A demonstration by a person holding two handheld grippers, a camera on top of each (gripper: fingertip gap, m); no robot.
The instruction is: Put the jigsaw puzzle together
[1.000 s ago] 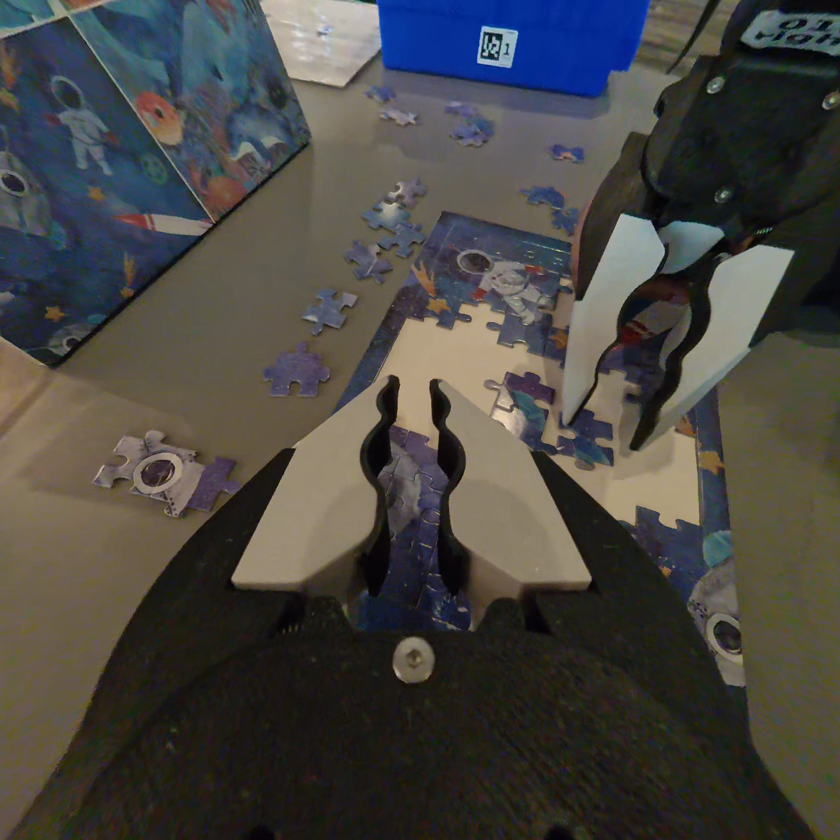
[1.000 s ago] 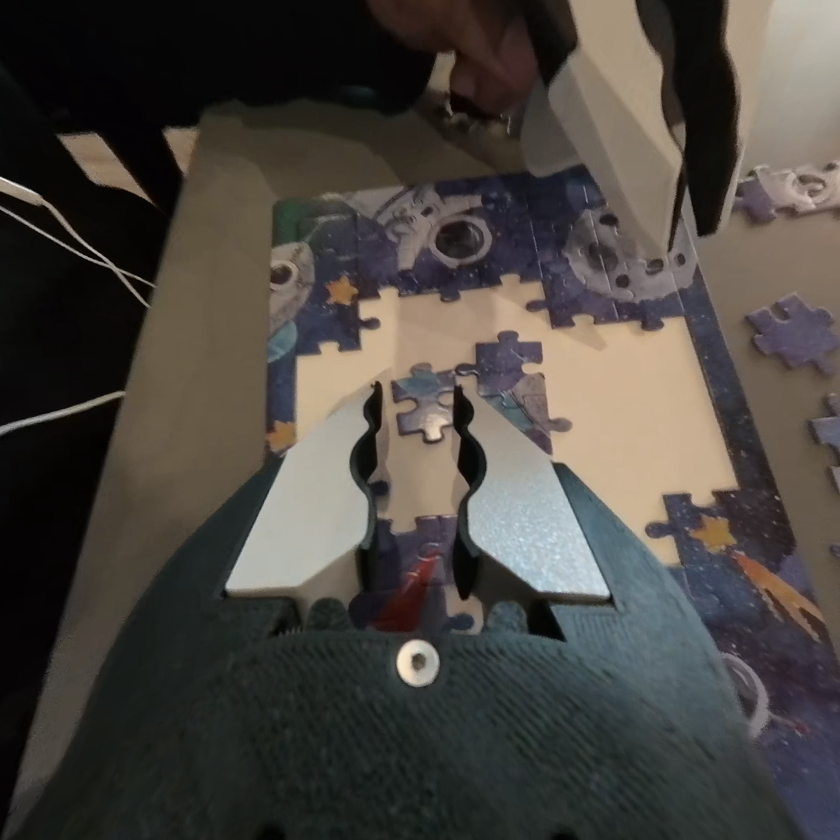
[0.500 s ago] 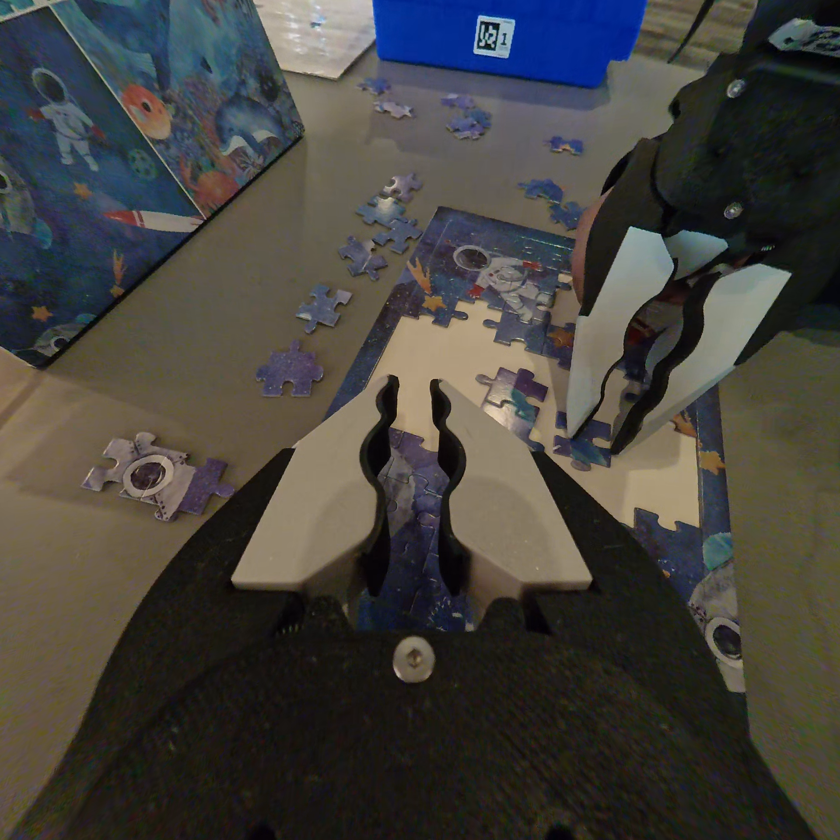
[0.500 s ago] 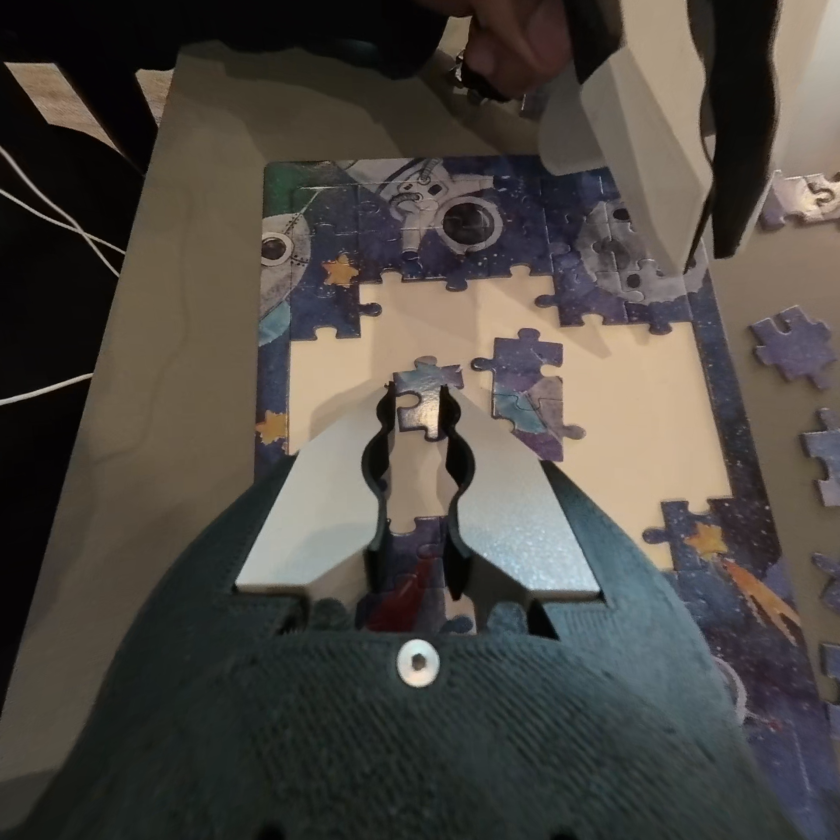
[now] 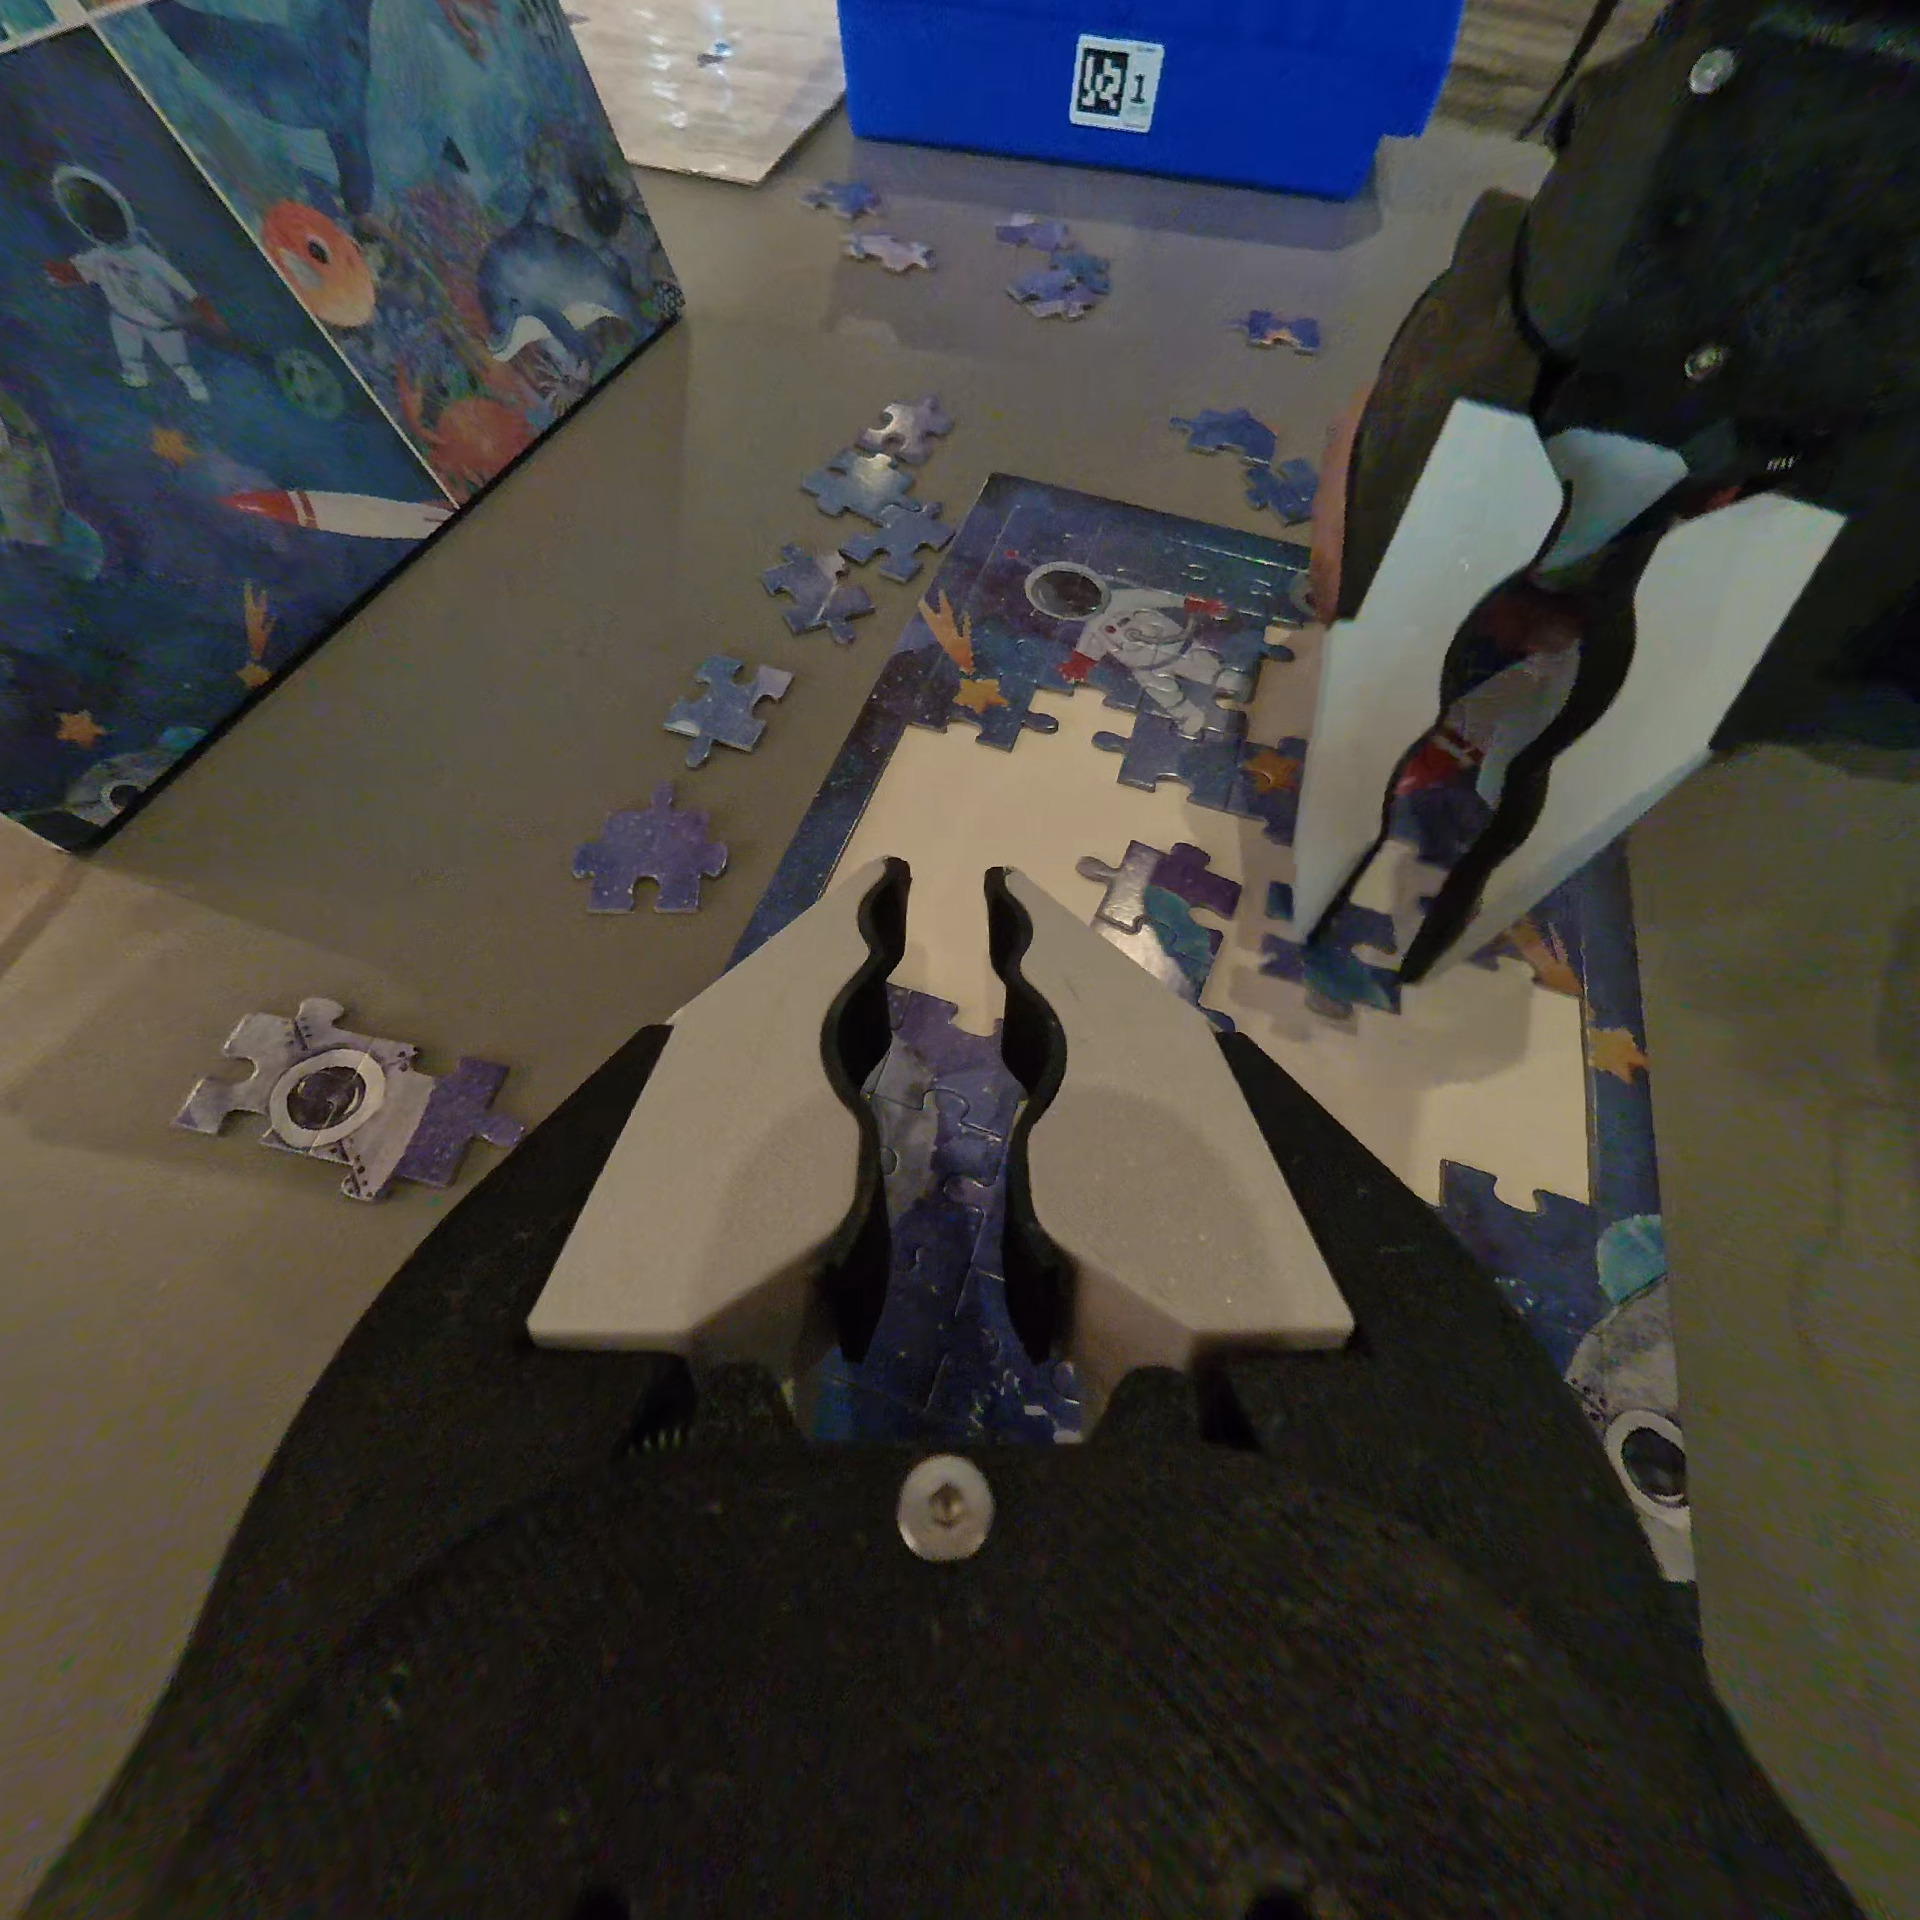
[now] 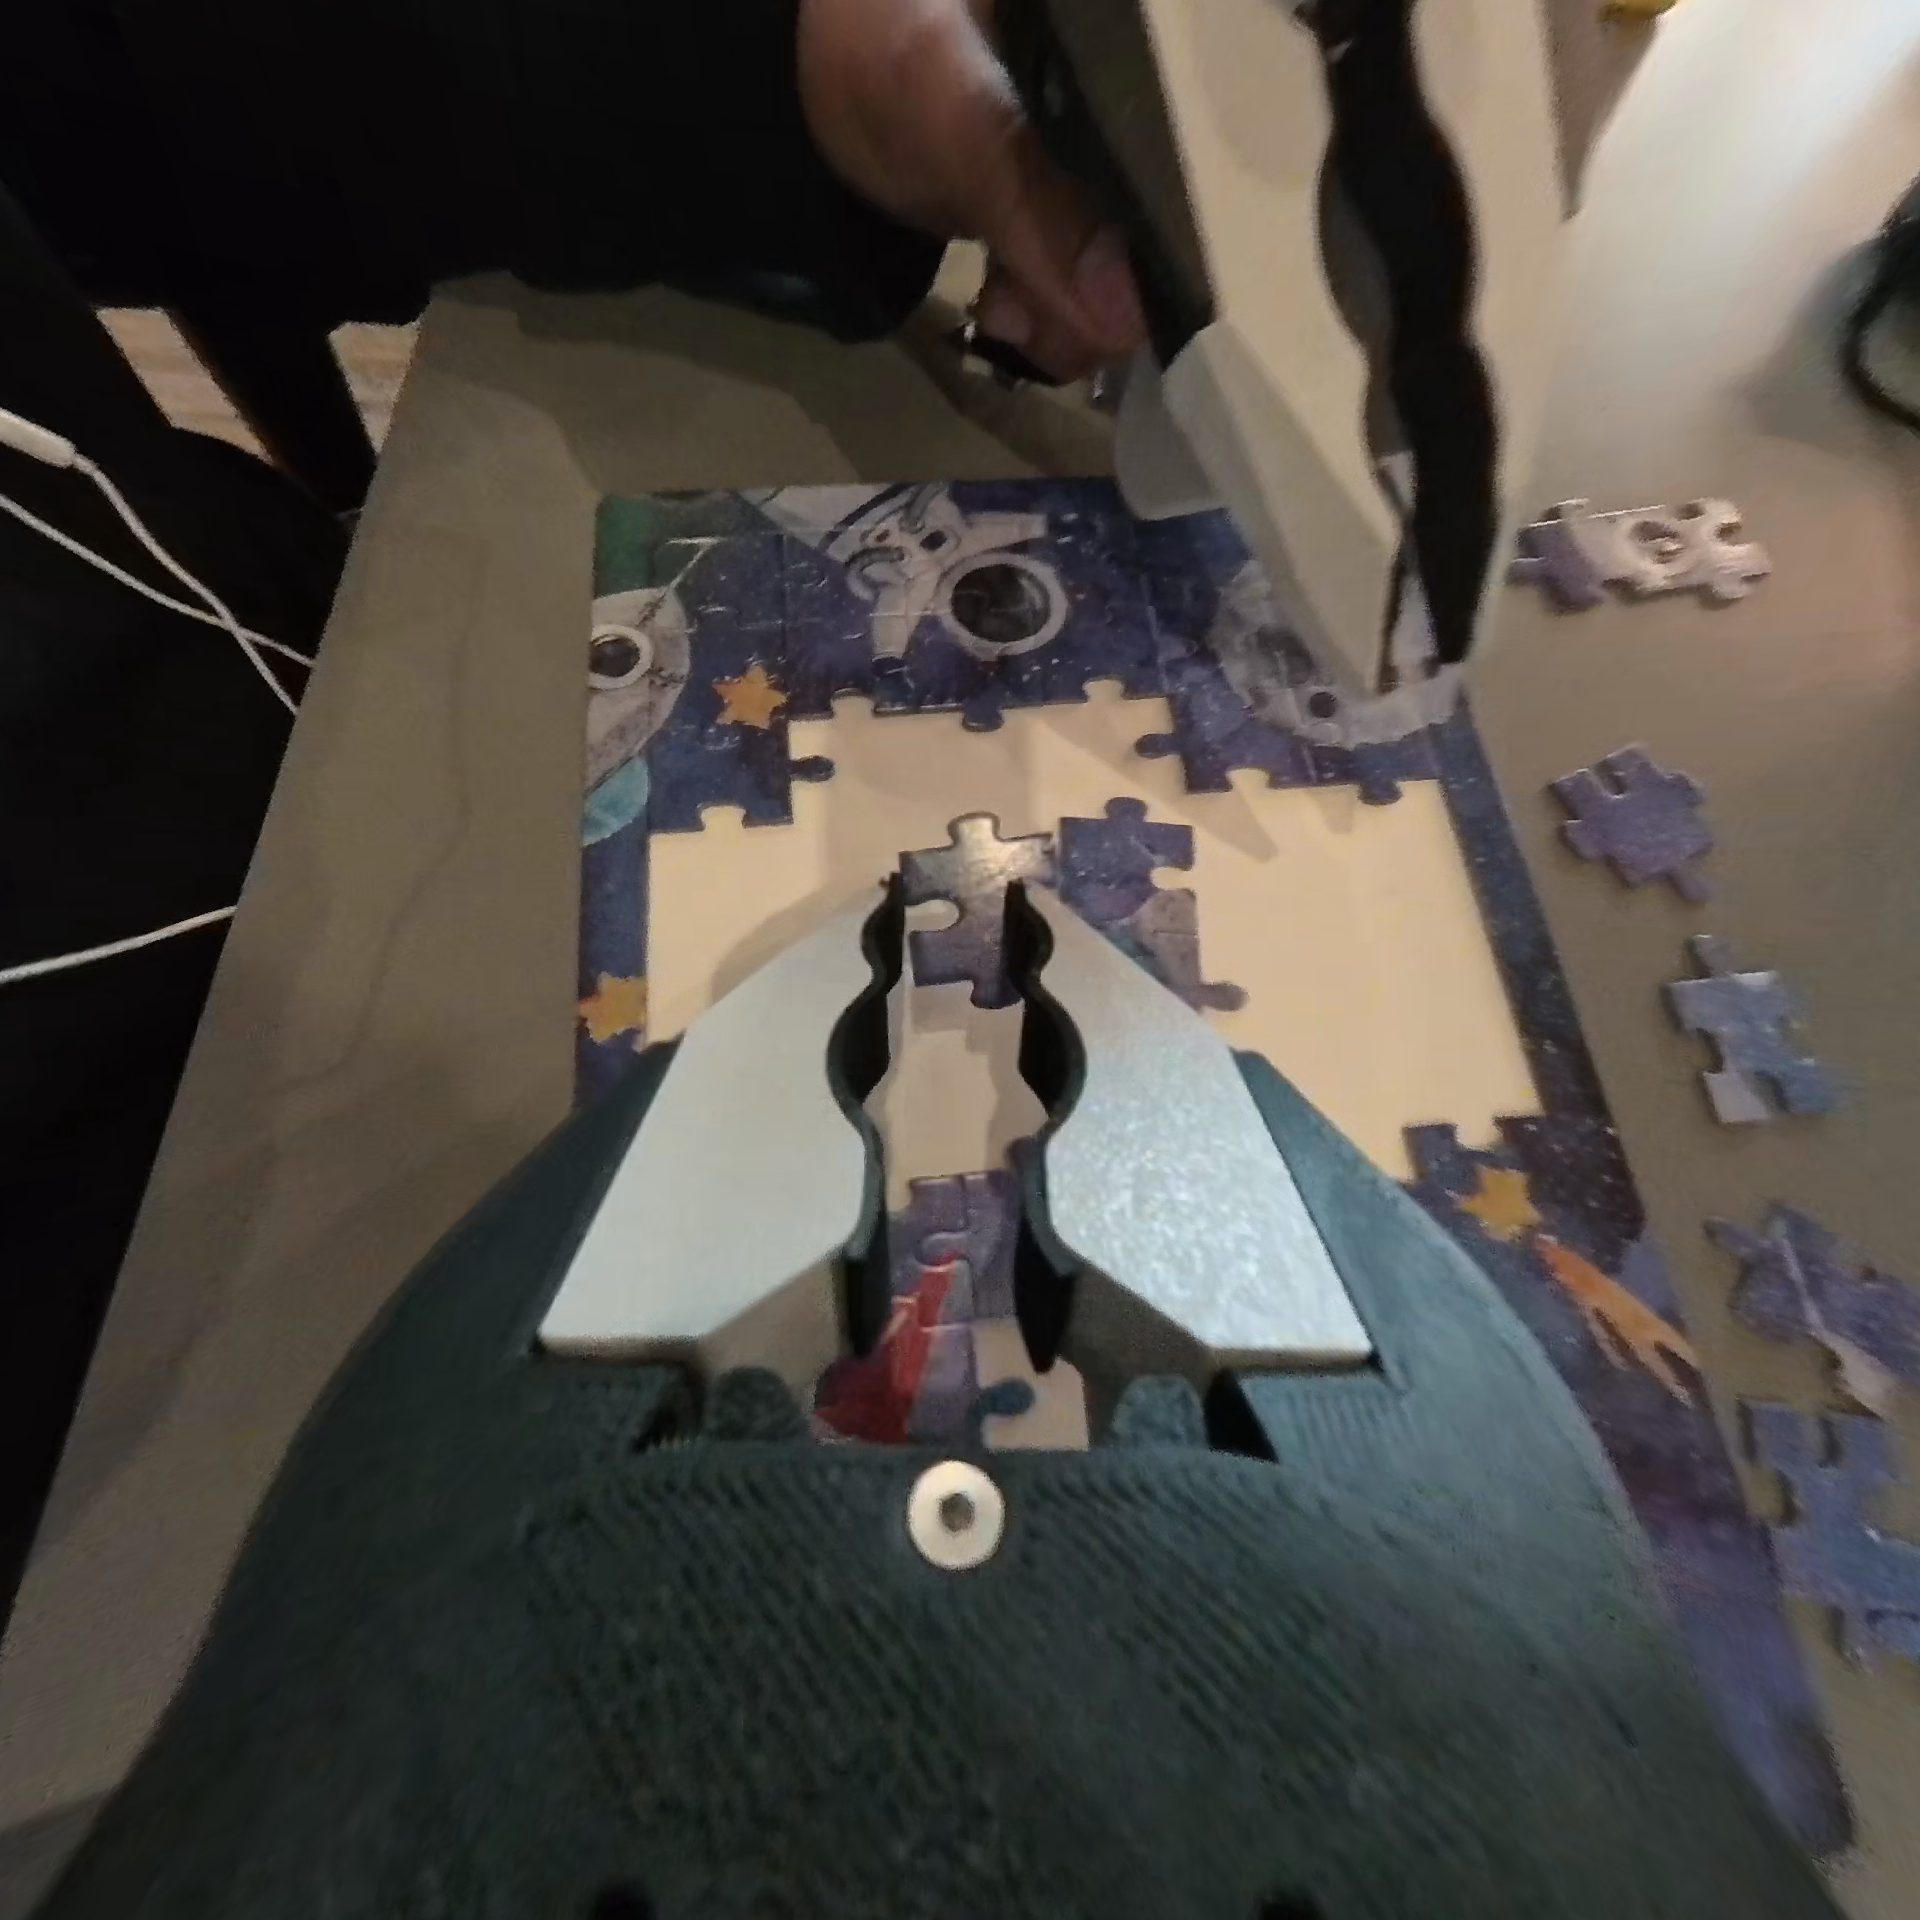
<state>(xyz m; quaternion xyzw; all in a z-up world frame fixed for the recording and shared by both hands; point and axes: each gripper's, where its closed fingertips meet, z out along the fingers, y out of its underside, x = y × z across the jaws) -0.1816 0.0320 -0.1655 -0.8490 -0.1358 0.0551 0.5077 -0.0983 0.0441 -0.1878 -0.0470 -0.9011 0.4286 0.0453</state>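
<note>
Puzzle piece point(image 6: 961, 883) pinched edgewise in right gripper point(image 6: 951, 894) fingers could slip or twist; left gripper point(image 5: 943, 883) fingers spread, empty.

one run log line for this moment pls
right gripper: shut on puzzle piece, over bare middle of puzzle board | left gripper: open, empty, over board's near edge | loose pieces on table
</note>
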